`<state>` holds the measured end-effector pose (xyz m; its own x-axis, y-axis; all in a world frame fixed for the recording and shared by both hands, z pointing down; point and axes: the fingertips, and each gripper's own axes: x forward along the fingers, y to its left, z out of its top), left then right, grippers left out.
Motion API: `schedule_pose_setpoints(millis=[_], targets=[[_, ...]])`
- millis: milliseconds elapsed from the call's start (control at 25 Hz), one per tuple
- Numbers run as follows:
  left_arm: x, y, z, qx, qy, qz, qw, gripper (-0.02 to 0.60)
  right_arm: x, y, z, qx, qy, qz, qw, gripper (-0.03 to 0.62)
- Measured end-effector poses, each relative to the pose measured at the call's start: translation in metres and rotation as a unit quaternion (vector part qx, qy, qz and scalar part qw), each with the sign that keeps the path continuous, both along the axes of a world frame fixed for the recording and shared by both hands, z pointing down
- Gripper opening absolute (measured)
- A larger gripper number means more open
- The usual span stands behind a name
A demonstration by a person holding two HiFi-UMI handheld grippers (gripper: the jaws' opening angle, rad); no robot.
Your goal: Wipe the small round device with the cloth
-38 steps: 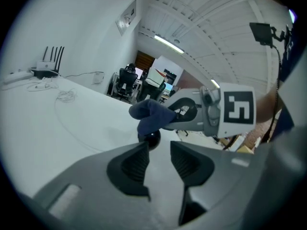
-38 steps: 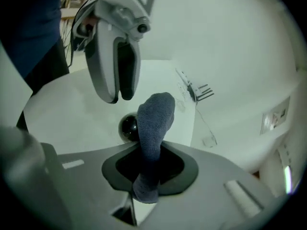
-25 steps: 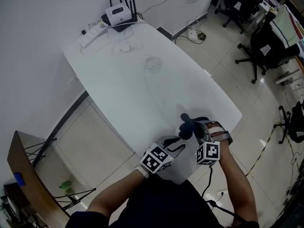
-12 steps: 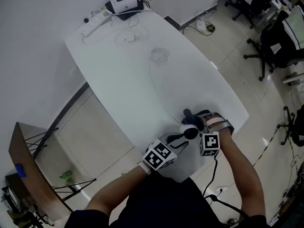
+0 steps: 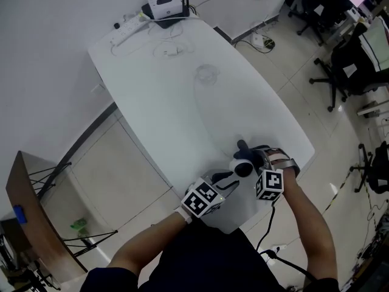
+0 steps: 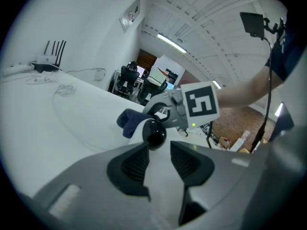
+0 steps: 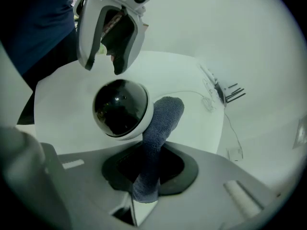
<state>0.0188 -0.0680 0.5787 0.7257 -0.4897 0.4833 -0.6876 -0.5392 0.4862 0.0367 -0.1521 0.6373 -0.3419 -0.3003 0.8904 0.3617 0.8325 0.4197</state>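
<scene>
Surroundings: the white table (image 5: 164, 102) carries a router (image 5: 165, 5), a power strip (image 5: 129, 26) and loose cables (image 5: 172, 49) at its far end, well apart from the work area. Office chairs (image 5: 355, 62) stand on the floor beyond its right side. The small round device (image 5: 243, 168), a white shell with a black dome, sits close to the table's near edge, between my two grippers. My right gripper (image 7: 151, 157) is clamped on the cloth (image 7: 160, 123): a dark blue strip runs up from between the pads and lies against the device's white rim, on the right in that view. My left gripper (image 6: 159, 147) has its jaws standing apart, the pads pressing on nothing I can make out, and the dome sits just beyond their tips. Change: one second ago, in the head view, the cloth lay as a dark lump over the device and hid the shell. Now shell and dome are exposed, with the cloth on the far side. View differences: only the right gripper view shows the pinch on the cloth, and the left gripper hanging just above the device. Only the left gripper view shows the right gripper's marker cube (image 6: 200, 101) behind the dome and the ceiling light strips (image 6: 168, 41). Only the head view shows the table's whole outline.
</scene>
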Motion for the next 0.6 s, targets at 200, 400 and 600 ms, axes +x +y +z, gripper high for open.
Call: schedule_pose_setpoints(millis=[200,400,600], targets=[[0.001,0.009,-0.003,0.003,0.005,-0.003,1.0000,0.140,0.002,0.007,-0.052,0.088,-0.038,-0.016,0.995,0.063],[0.008,0.011,-0.007,0.007,0.008,0.006,0.9999,0.140,-0.004,0.034,-0.078,0.152,-0.035,-0.114,0.981,0.063],[0.015,0.008,0.000,0.024,-0.004,0.001,0.9997,0.144,-0.005,0.039,-0.077,0.174,-0.030,-0.165,0.970,0.063]])
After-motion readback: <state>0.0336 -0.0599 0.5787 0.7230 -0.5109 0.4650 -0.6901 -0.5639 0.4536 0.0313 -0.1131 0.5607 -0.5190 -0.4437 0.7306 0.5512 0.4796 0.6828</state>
